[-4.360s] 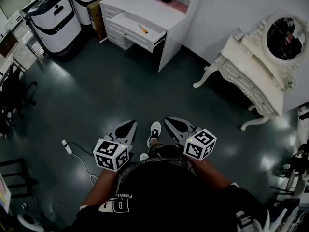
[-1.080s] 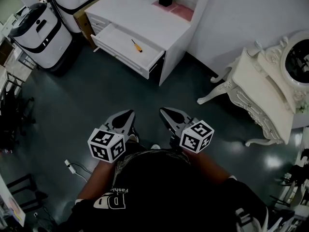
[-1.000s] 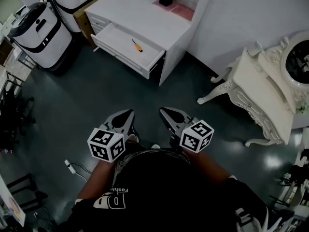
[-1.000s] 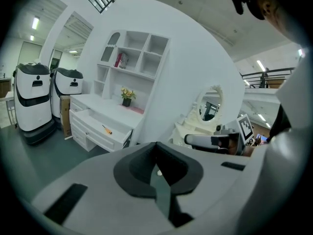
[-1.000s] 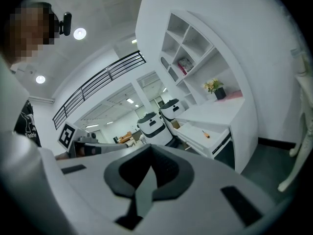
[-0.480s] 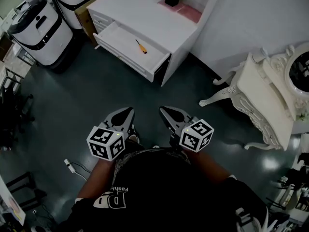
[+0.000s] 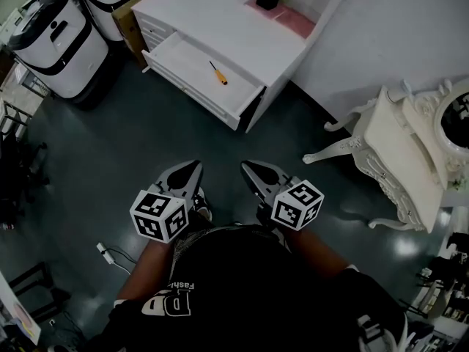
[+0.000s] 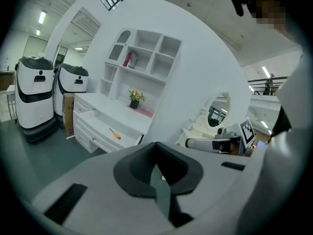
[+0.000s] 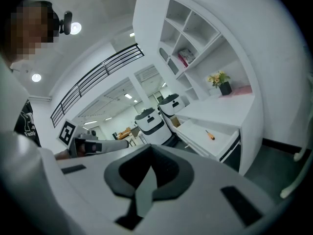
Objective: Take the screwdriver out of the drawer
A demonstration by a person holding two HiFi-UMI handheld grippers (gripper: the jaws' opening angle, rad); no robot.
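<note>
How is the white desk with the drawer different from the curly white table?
The desk is plain and boxy; the curly table has curved legs and carved trim. The desk has an open drawer holding a screwdriver; the curly table carries a round mirror. Both are white.

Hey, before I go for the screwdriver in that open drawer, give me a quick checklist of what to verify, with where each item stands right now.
1. Drawer open: ok, pulled out from the white desk.
2. Screwdriver in view: ok, lying alone in the drawer.
3. Claws empty: ok, left claw and right claw hold nothing.
4. Claws open for a grasp: not ok, both are shut.
5. Drawer within reach: not ok, a stretch of floor lies between the claws and it.
</note>
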